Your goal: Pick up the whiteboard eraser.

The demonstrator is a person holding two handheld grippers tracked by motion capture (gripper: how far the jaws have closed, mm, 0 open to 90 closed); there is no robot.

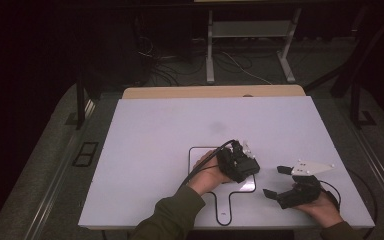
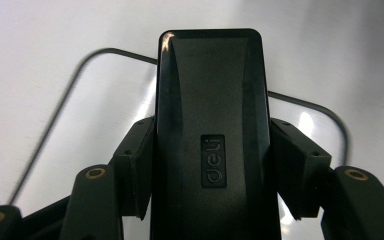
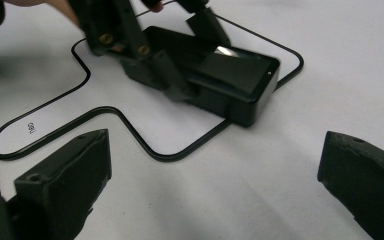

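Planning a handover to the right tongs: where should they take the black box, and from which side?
Grip the free end of the black box across its two long side walls, coming from the right tongs' own side. The walls look flat and parallel, and the left tongs already clamp the other end. The right tongs stand open, probably wide enough.

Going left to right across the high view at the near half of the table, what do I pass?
Left hand → left gripper, shut on the black box over the outlined shape → right gripper, jaws open → right hand.
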